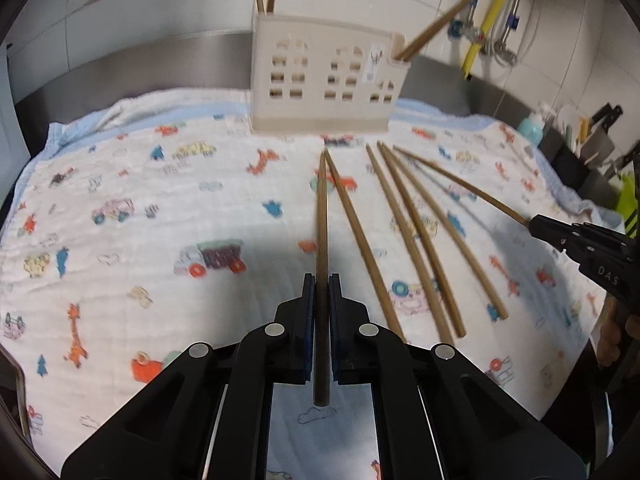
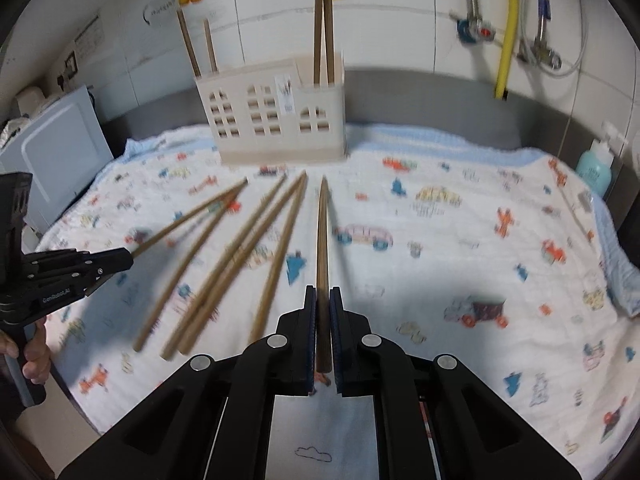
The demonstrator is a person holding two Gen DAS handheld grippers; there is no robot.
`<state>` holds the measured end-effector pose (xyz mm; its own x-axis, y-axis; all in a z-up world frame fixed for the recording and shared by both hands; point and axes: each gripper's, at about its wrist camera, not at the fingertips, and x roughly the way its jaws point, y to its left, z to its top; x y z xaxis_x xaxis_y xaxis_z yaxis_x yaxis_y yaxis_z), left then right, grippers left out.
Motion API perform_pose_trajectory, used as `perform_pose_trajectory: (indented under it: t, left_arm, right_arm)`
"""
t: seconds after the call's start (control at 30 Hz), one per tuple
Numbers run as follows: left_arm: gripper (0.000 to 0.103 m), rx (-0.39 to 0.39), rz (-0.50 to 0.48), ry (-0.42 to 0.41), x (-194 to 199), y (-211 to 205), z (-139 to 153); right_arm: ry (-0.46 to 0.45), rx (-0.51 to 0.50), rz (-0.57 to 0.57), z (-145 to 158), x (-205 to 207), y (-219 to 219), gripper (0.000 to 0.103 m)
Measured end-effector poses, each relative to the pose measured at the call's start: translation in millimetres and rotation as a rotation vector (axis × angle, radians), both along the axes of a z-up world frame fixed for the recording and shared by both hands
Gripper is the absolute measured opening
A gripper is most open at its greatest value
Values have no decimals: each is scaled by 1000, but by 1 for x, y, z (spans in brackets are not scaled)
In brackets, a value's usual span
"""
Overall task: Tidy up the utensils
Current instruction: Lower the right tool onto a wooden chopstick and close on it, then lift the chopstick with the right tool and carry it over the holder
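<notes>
- Chopsticks (image 1: 416, 240): we count four loose on the printed cloth (image 1: 140, 160), centre right of the left view.
- Left gripper (image 1: 322, 280) pinches one chopstick (image 1: 321, 216), jaws pressed onto it, lower centre.
- Right gripper (image 2: 322, 292) clamps another chopstick (image 2: 322, 232), lower centre of its blurred view.
- Cream holder (image 1: 324, 84), top centre, already carries upright sticks at both ends.

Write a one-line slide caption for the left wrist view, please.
Left gripper holds one chopstick above patterned cloth, facing the cream utensil holder.
</notes>
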<state>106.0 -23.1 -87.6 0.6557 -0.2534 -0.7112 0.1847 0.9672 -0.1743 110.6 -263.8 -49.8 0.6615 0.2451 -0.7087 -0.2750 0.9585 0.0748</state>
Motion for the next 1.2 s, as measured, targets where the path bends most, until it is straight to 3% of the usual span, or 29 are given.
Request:
perform_pose_trajectory:
  t: [0.27,0.8,1.2]
  left_arm:
    - [5,-33,-17,-125,-4,7,41]
    - [5,-48,-35,-187,24,22,90]
    - [5,8,-76,-249,53,14,141]
  right_arm:
    - [-107,19,16,53,-1,5,7]
    - [-210,4,75,142,37,24,7]
    - [-262,-3,135,214,74,36,7]
